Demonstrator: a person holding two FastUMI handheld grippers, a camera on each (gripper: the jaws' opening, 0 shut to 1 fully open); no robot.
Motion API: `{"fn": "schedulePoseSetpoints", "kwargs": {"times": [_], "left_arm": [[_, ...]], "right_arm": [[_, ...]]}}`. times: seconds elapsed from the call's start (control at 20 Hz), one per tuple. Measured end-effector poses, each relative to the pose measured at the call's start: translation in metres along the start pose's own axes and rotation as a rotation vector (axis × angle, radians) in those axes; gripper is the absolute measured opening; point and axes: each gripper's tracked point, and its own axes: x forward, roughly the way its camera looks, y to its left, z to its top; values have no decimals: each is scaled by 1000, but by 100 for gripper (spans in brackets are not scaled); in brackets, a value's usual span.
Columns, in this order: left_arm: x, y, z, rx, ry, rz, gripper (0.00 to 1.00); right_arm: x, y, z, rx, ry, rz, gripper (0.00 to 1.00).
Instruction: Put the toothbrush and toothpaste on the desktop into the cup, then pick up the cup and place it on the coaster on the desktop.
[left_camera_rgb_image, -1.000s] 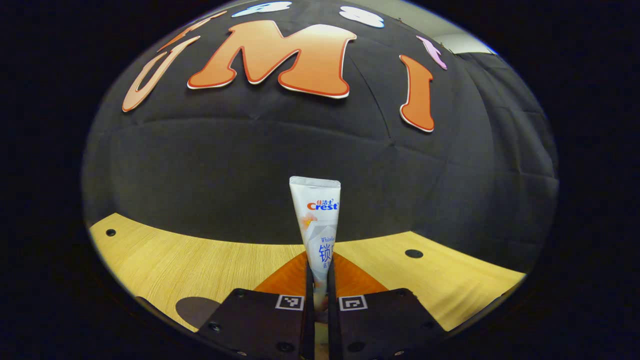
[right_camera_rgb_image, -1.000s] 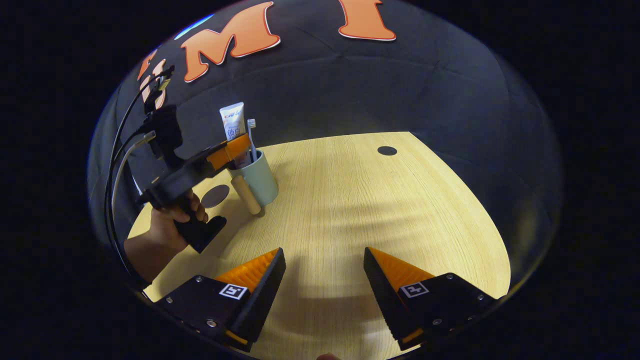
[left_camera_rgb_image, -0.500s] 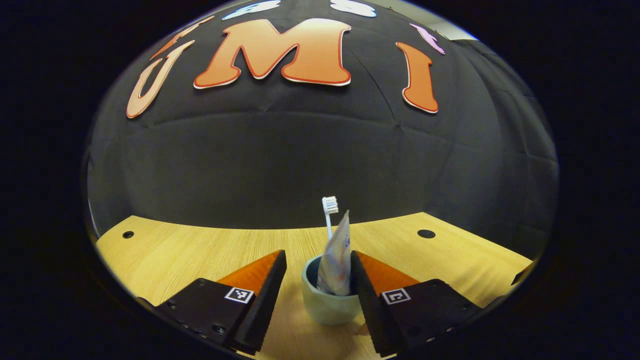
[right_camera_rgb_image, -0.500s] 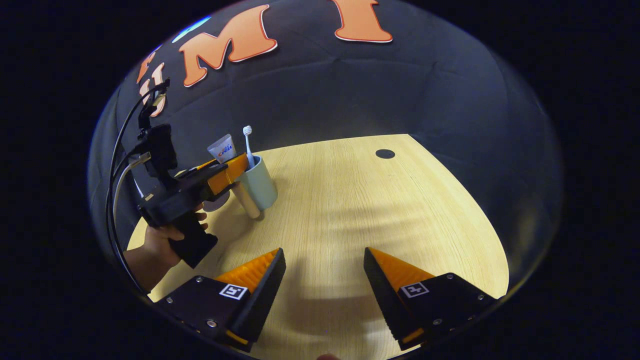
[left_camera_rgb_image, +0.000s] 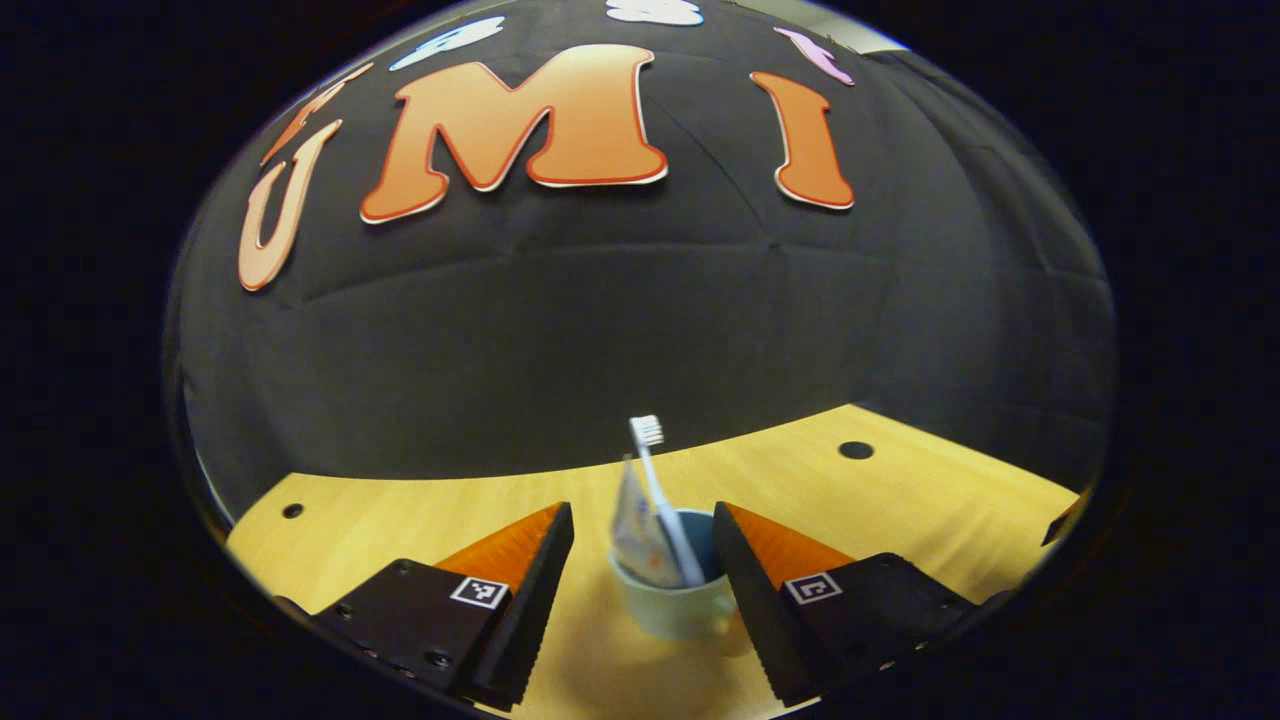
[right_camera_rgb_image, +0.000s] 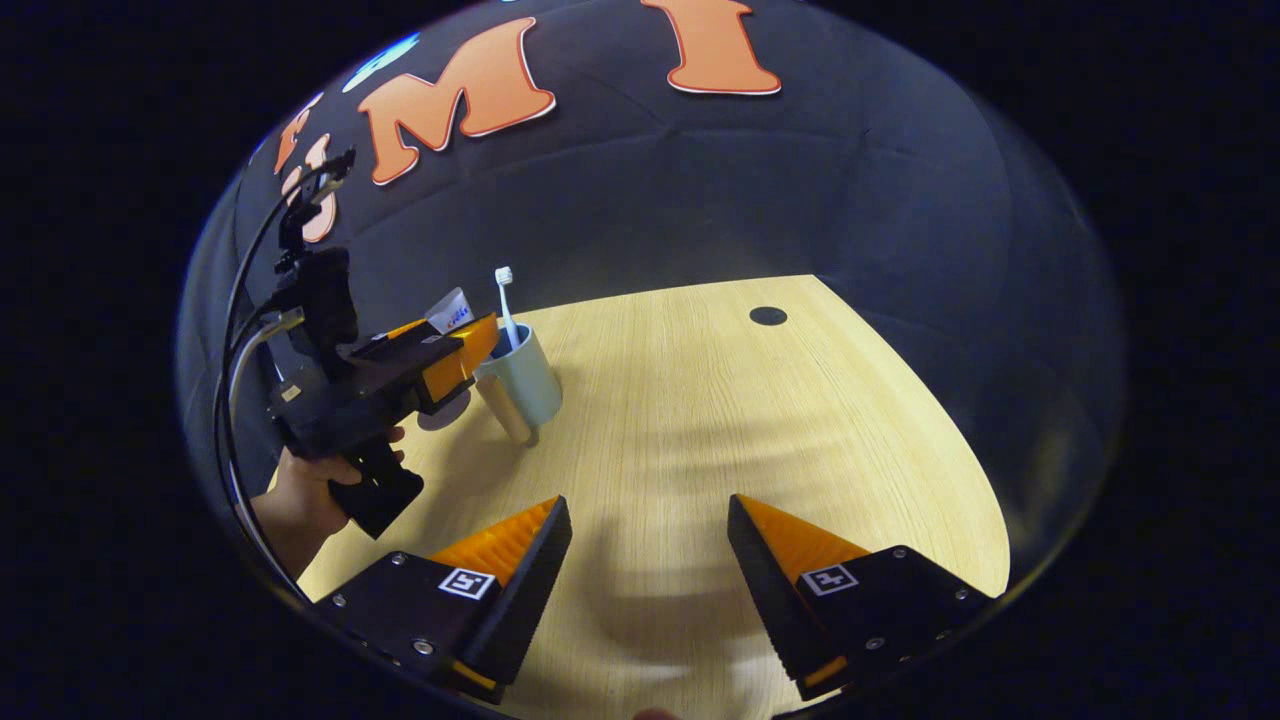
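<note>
Now, at the counter: both the toothbrush (left_camera_rgb_image: 655, 480) and the toothpaste (left_camera_rgb_image: 632, 530) stand inside the cup (left_camera_rgb_image: 672, 600), leaning against its rim.
Cup: upright on the pale wooden counter (right_camera_rgb_image: 720, 400), seen in the left gripper view low between that gripper's two fingers, which reach past it on either side without clearly touching it.
Left gripper (left_camera_rgb_image: 640, 560): jaws wide apart, holding nothing; in the right gripper view it sits just beside the cup, carried by a person's hand (right_camera_rgb_image: 300, 490).
Right gripper (right_camera_rgb_image: 648, 560): jaws wide apart and empty, hovering over bare counter, well apart from the cup.
Coaster (right_camera_rgb_image: 445, 410): a dark round disc lying flat near the cup's base, partly hidden behind the left gripper in the right gripper view.
Wooden stick (right_camera_rgb_image: 503, 410): leaning at the cup's side, possibly its handle; what it is cannot be told for certain.
Step in hand: filling looks done; lifting the cup to the coaster appears to remain.
Risk, tipping: the tall brush and tube make the load top-heavy, so an off-centre squeeze or a sideways nudge from one finger could topple it.
Risk, slipping: a smooth rounded wall may slide in the jaws if gripped too high.
Risk, snagging: a closing finger could catch the leaning tube and flick it out.
Risk, placement: with the coaster half hidden, the cup could land on its edge and rock.
</note>
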Motion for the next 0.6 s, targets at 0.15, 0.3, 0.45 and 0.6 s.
{"fn": "schedulePoseSetpoints", "kwargs": {"times": [0.15, 0.3, 0.45, 0.6], "left_arm": [[-6, 19, -6, -85, 63, 25, 86], [-14, -11, 8, -155, 64, -77, 84], [-20, -50, 18, -179, 104, -176, 84], [-31, -51, 34, -124, 109, -181, 84]], "right_arm": [[-10, -2, 8, -14, -16, -1, 95], [-18, -3, 13, -24, -9, -15, 95], [-26, -8, 16, -32, 1, -37, 95], [-36, -15, 15, -37, 5, -52, 95]]}}
